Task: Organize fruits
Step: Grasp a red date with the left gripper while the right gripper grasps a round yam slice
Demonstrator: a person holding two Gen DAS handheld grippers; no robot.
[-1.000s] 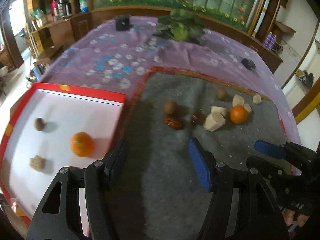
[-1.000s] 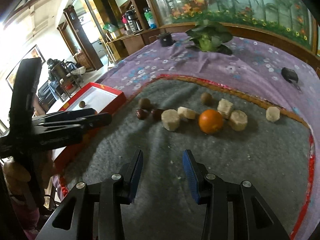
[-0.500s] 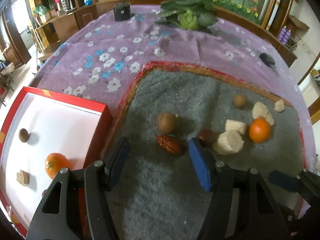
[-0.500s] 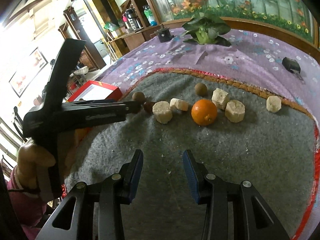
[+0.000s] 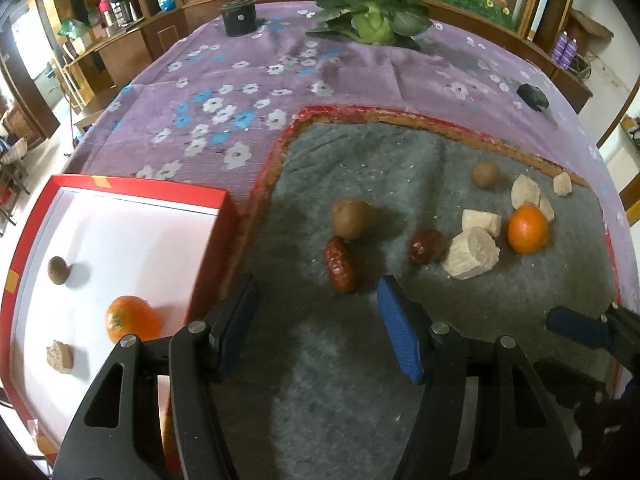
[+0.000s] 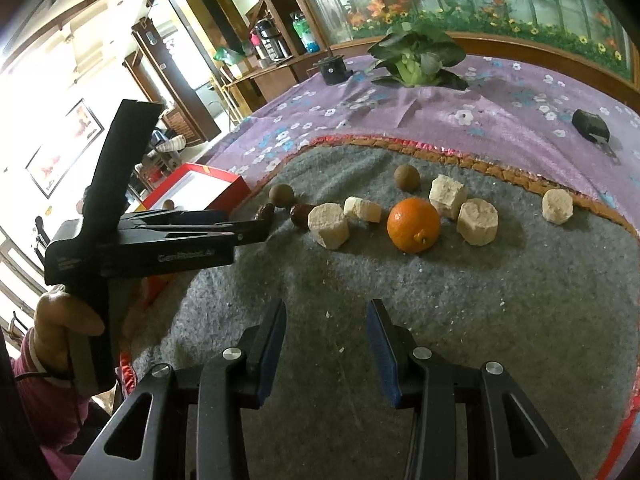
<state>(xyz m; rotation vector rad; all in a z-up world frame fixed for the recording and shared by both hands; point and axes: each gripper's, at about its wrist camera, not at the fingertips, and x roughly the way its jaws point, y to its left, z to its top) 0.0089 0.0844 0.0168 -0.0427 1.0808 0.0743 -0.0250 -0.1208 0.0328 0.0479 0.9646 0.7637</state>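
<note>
On the grey mat [image 5: 360,360] lie a red date [image 5: 340,266], a brown round fruit [image 5: 350,218], a second date [image 5: 426,246], a second brown fruit [image 5: 485,174], an orange [image 5: 527,230] and several pale chunks [image 5: 472,254]. My left gripper [image 5: 318,320] is open and empty, just short of the red date. My right gripper [image 6: 326,344] is open and empty over the mat, short of the orange [image 6: 413,225]. The red box [image 5: 120,256] at left holds an orange [image 5: 130,319], a brown fruit [image 5: 58,270] and a pale chunk [image 5: 59,356].
A purple flowered cloth [image 5: 256,92] covers the round table. At its far side stand a leafy plant [image 5: 372,16] and a small black pot [image 5: 239,16]. A black key fob [image 5: 532,96] lies at the right.
My left gripper has swung from over the red box to the right and forward, over the mat, toward the red date. The right gripper has stayed open and almost still.
</note>
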